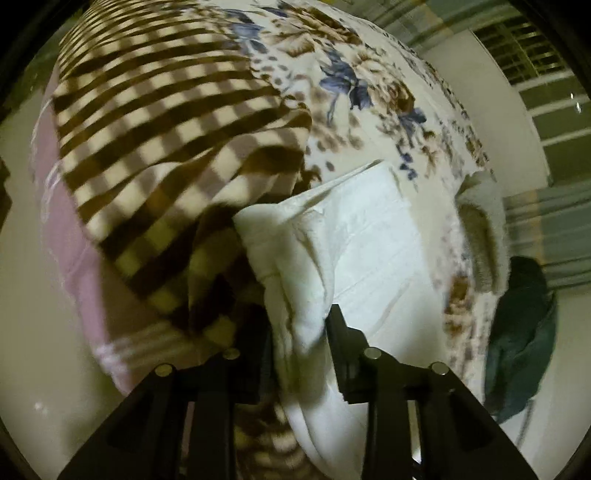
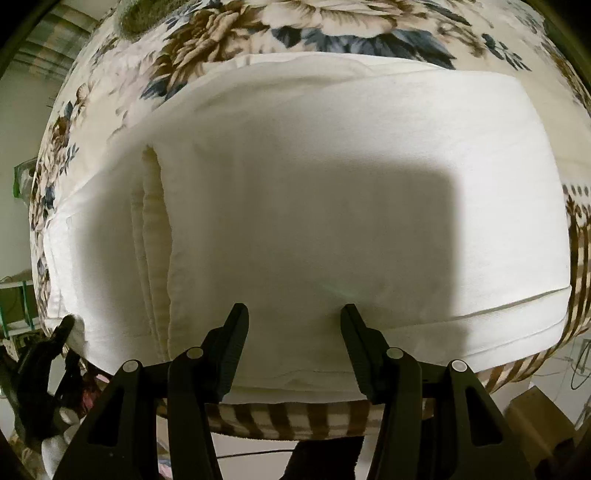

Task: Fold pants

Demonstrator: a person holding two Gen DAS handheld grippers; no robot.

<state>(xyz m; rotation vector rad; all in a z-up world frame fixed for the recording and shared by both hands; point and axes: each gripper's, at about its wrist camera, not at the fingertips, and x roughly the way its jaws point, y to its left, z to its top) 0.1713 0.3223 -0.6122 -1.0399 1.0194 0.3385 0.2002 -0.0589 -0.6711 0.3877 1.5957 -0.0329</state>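
White pants lie folded on a floral bedspread. In the left wrist view the pants stretch away from me, and my left gripper is shut on a bunched edge of them, the cloth pinched between its fingers. In the right wrist view my right gripper is open, its fingers spread over the near edge of the pants, and it casts a dark shadow on the cloth. The left gripper shows at the far left of that view, at the corner of the pants.
A brown and cream checked blanket lies beside the pants on the bed. A pink sheet hangs at the bed's edge. A dark green garment hangs at the right. A cardboard box stands on the floor.
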